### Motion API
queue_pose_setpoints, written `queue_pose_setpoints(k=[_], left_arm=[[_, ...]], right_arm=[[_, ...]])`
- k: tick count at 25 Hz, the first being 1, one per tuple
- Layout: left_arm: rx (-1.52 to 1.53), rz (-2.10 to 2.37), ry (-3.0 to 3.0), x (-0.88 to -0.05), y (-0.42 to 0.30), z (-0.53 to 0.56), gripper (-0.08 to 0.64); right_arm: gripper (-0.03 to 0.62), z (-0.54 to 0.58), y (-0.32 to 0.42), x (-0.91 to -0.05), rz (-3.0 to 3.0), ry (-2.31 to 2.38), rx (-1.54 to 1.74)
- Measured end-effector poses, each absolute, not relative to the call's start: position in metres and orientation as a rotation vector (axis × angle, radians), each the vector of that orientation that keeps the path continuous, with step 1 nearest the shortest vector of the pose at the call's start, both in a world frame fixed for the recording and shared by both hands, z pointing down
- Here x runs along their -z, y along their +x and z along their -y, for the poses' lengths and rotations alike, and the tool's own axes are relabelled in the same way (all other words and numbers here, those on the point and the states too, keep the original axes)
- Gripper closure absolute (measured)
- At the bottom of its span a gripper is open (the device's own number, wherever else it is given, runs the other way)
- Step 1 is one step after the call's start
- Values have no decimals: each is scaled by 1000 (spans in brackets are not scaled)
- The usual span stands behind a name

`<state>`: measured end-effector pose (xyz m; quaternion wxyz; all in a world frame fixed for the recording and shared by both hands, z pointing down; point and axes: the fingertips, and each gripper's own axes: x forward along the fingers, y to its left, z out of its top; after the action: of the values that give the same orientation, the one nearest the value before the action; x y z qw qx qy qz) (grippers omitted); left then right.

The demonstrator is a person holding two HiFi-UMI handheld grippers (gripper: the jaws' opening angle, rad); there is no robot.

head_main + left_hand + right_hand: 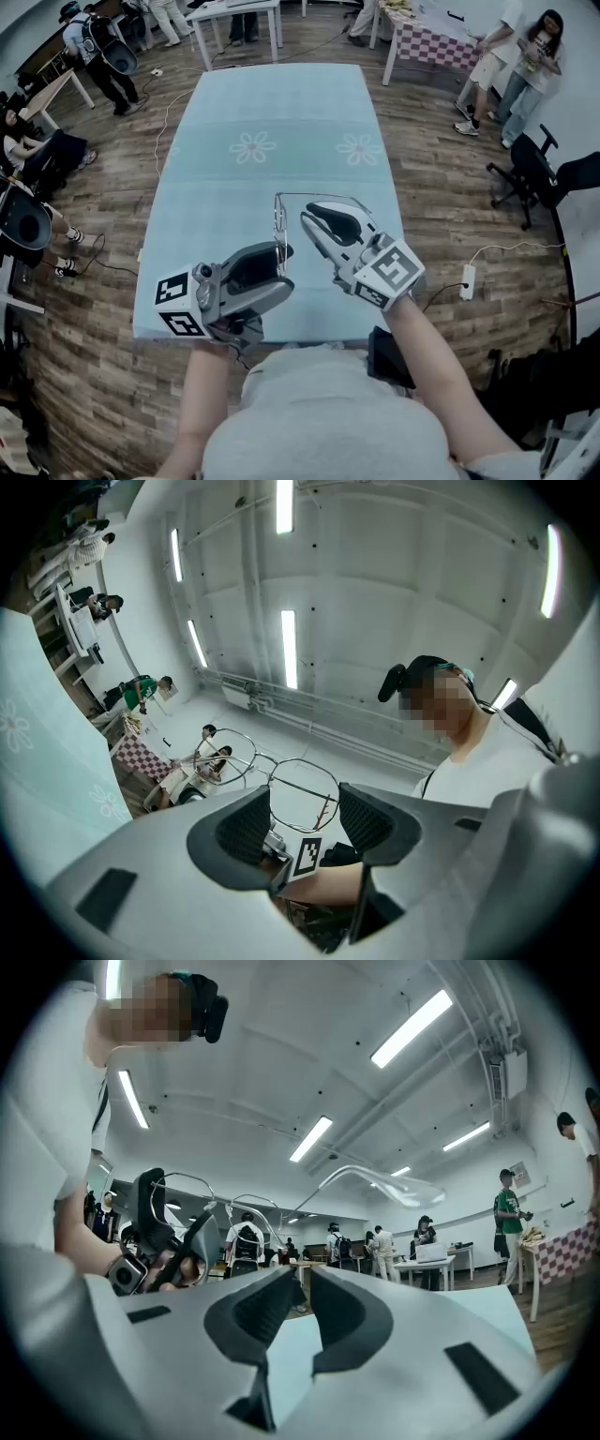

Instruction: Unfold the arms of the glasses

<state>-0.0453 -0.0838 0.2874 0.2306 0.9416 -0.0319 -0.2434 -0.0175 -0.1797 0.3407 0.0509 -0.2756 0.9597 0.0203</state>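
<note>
- The person's grey shirt (328,412) is closest, at the near edge.
- The left gripper (303,819) has its jaws clamped across one lens of the glasses (278,217), which it holds above the near end of the counter (281,112).
- The right gripper (298,1312) has its jaws nearly together with nothing between them, near the glasses' swung-out arm (375,1177).

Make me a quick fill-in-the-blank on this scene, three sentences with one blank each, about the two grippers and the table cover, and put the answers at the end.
1. The left gripper holds a pair of ___ up off the table.
2. The jaws of the right gripper stand slightly apart with ___ between them.
3. The cloth over the table is pale ___ with flower patterns.

Missing words: glasses; nothing; blue.
</note>
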Motion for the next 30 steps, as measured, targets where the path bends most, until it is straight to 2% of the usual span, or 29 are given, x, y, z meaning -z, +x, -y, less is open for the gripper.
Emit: queue_pose_setpoints(k=[7,16,21,30], left_arm=[[696,56,2569,-285,-45,79,322],[700,39,2543,-283,-45,81,322],[697,42,2540,-286,-43,80,322],[713,48,2536,-287,-45,77,322]], right_arm=[[505,177,-39,-338,-2961,-742,-109],[505,180,-52,-324,-2972,-739,-227],[550,177,-48,-325,-2962,-755,-262],[554,174,-45,-325,-2950,-760,-243]])
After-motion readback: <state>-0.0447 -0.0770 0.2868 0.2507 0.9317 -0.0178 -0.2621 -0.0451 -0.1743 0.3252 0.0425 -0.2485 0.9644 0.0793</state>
